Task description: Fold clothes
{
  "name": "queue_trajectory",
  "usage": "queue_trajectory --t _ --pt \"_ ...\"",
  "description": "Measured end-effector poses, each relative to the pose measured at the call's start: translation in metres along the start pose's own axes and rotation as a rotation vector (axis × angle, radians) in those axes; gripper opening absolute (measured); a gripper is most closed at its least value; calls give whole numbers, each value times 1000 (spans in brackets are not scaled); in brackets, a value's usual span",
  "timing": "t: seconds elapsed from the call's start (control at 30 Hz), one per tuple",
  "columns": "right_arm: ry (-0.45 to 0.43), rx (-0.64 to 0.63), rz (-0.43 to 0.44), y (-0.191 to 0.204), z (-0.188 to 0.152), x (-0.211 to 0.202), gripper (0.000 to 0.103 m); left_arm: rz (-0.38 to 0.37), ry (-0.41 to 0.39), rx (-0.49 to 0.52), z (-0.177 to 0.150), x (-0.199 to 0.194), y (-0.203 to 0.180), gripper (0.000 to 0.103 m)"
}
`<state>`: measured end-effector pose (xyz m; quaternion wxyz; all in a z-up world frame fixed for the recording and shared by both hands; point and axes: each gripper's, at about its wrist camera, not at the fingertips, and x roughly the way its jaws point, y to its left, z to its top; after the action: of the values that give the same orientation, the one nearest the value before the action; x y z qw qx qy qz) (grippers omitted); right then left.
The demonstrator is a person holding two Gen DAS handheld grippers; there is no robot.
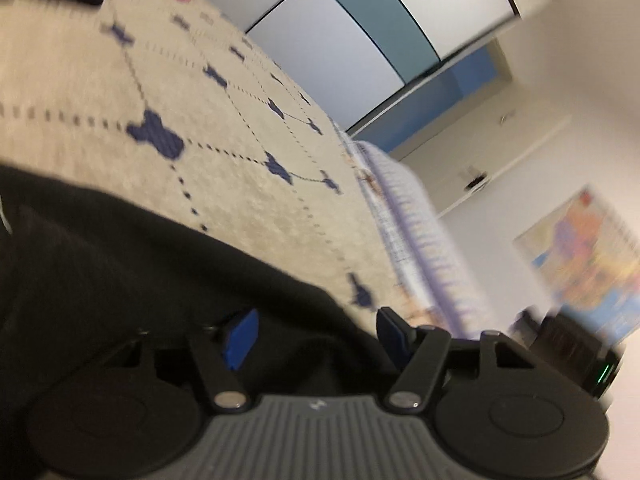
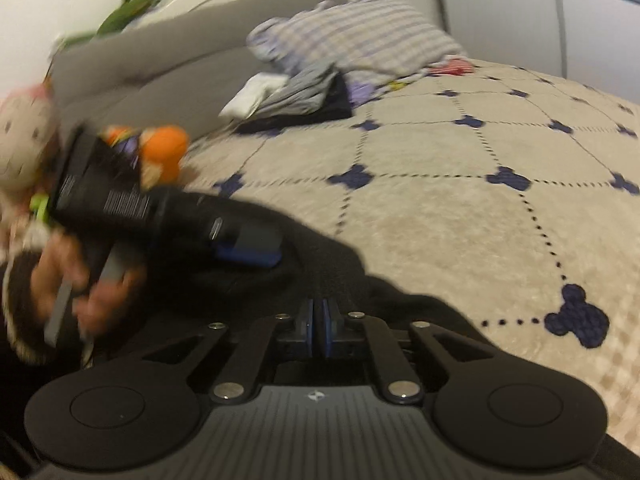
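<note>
Two grippers work one black garment (image 2: 320,264) that lies on the near side of a bed, on a beige quilt (image 2: 460,208) stitched with dark blue mouse-head shapes. The right gripper (image 2: 316,334) has its blue pads pressed together with almost no gap, right at the garment's near edge; whether cloth is pinched between them cannot be told, since black fabric and black fingers merge. The left gripper (image 1: 318,340) stands with its jaws partly apart, the black cloth lying between and beneath them without either pad pressing on it; in the right wrist view it reaches in from the left, held by a hand (image 2: 72,280). Far off by the grey headboard sit a striped pillow (image 2: 360,36) and a small pile of other clothes (image 2: 304,96). The garment looks soft, limp and light, likely to sag and bunch anywhere it is unsupported, so it is best taken at an edge or corner, one gripper at each end, and kept taut.
</note>
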<state>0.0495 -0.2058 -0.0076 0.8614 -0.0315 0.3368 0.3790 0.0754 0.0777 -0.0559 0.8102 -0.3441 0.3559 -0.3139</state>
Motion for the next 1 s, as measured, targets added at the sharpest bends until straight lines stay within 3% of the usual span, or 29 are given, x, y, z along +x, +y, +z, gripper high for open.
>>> queue_trajectory --t 0.13,0.2,0.23,0.27,0.3,0.43,0.5,0.67,0.83,0.9,1.0 --pt "70 -80 -16 18 -8 10 6 -24 23 -72 -2 6 3 64" --pt "103 -106 -23 26 -12 16 6 46 20 -56 -5 8 0 42" --pt "112 -109 -27 28 -14 18 6 115 23 -35 -8 10 -1 11" --pt "116 -104 -31 28 -15 20 6 159 32 -22 -11 12 -1 4" --pt "115 -84 -30 26 -14 19 8 195 38 -11 -15 12 0 4" --pt "94 81 7 5 -8 9 19 202 21 49 -25 -2 -9 4" --pt "74 159 18 -7 -5 2 40 215 22 79 -31 -6 -12 4" --pt "75 361 66 -33 1 -4 43 246 18 173 -40 -6 -23 4" --pt "148 575 179 -54 0 19 50 241 16 201 -38 -11 -20 5" --pt "142 646 239 -58 1 27 57 239 19 217 -39 -15 -21 8" --pt "121 750 308 -66 2 40 59 235 25 240 -40 -21 -22 11"
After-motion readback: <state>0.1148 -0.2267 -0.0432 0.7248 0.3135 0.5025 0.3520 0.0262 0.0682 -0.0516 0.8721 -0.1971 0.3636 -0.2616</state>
